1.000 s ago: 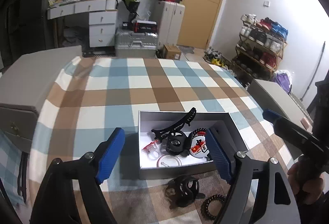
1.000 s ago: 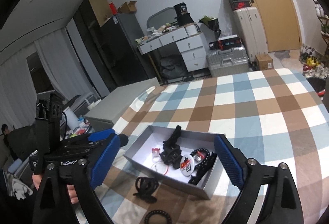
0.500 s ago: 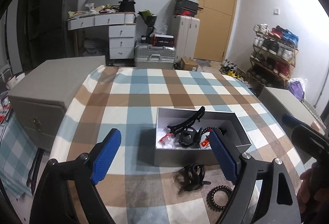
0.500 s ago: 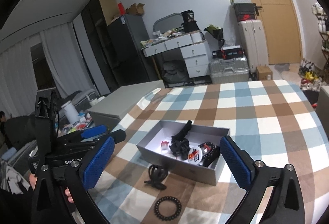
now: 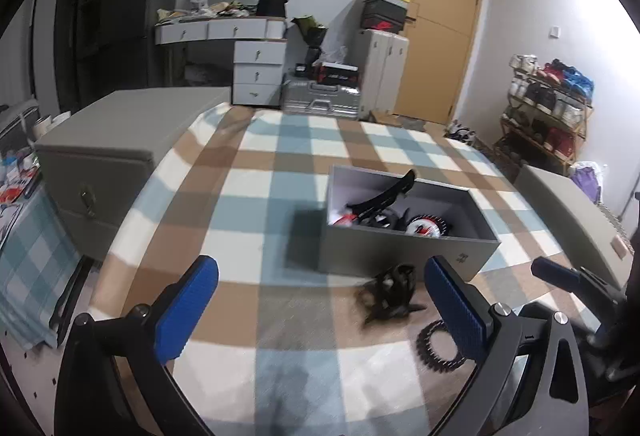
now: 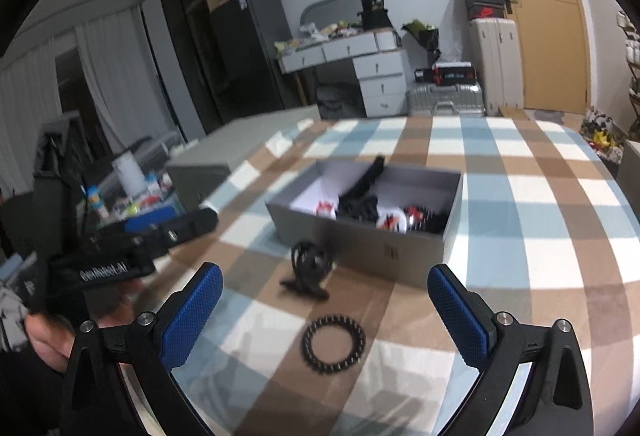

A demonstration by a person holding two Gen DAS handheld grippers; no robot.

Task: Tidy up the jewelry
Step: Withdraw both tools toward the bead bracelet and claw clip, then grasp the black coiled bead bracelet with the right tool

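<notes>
A grey open box (image 5: 400,250) (image 6: 360,242) sits on the checked tablecloth and holds a long black hair clip (image 5: 384,198), other black clips and red-and-white pieces. In front of the box lie a black claw clip (image 5: 390,292) (image 6: 308,270) and a black beaded bracelet (image 5: 434,342) (image 6: 334,344). My left gripper (image 5: 320,304) is open and empty, low over the table's near edge. My right gripper (image 6: 326,312) is open and empty, with the bracelet between its fingers in view. The left gripper also shows in the right wrist view (image 6: 152,236).
A grey storage box (image 5: 116,156) stands left of the table and another (image 5: 576,220) at the right. Behind are a desk with drawers (image 5: 248,68), suitcases (image 5: 320,100), a shoe rack (image 5: 548,116) and a door.
Both grippers have pulled back and dropped lower, away from the box. The box, claw clip and bracelet have not moved. Both stay open.
</notes>
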